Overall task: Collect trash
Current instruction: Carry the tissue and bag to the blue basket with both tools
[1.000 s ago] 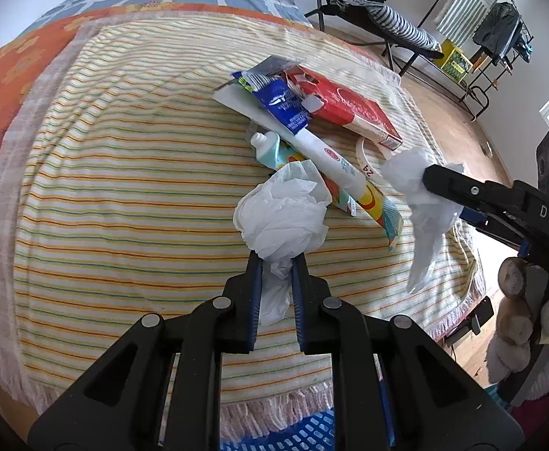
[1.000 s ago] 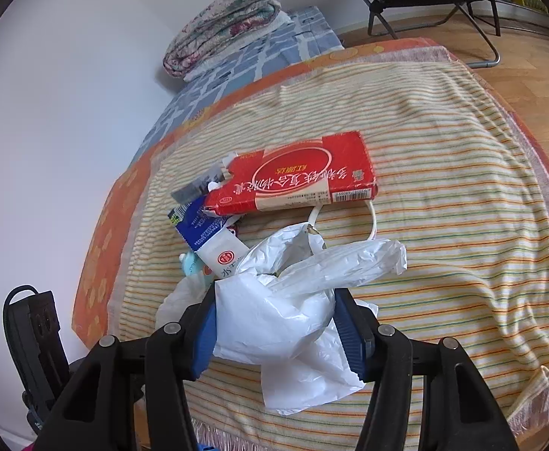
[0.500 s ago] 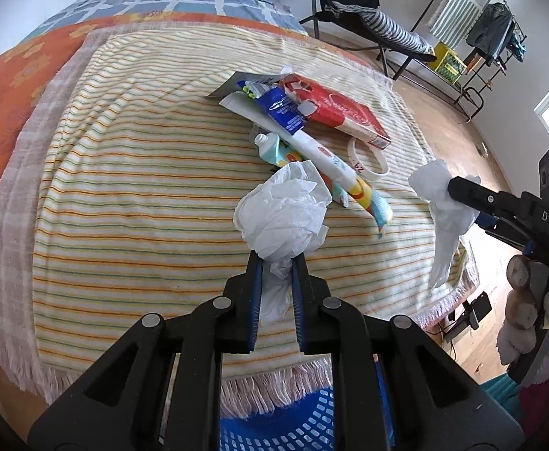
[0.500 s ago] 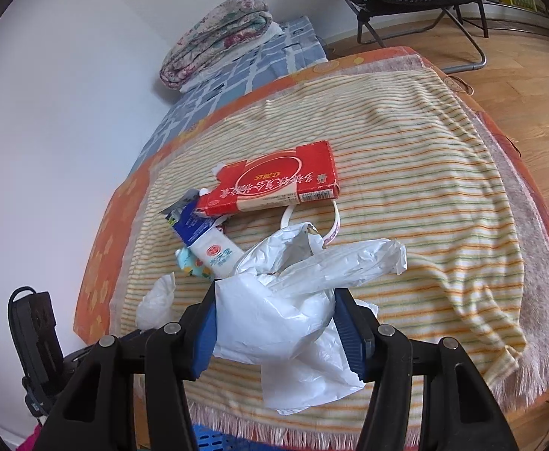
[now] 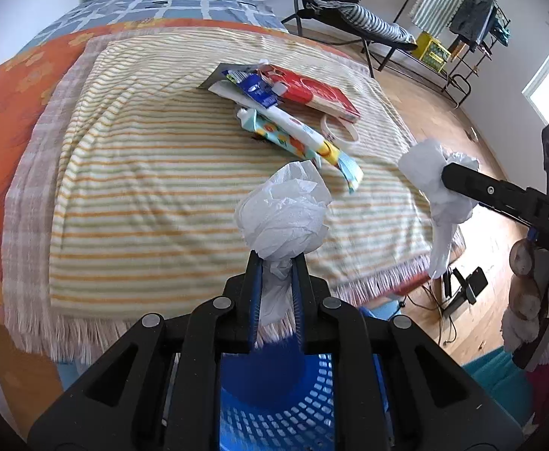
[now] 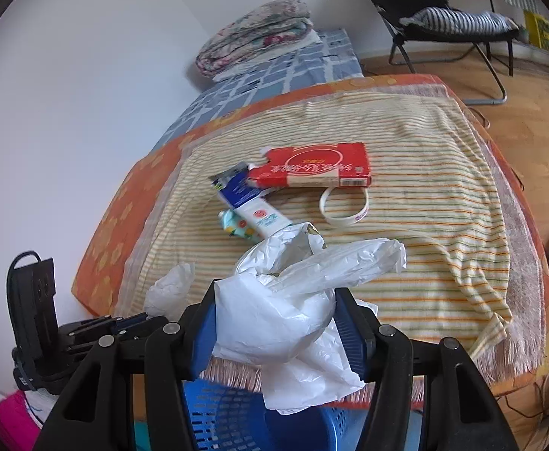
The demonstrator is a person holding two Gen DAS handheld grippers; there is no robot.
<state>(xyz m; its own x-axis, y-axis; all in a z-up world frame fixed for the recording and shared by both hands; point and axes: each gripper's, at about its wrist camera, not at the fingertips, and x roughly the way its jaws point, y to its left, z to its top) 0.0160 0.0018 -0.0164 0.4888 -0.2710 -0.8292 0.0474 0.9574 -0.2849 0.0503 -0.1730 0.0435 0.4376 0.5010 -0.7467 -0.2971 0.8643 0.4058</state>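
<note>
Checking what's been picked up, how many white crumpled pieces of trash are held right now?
2: a crumpled tissue in the left gripper, a crumpled white plastic bag in the right gripper.

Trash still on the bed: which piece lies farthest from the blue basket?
The red carton. It lies beyond the toothpaste tube, the patterned wrapper and the white ring, which all sit nearer the basket.
</note>
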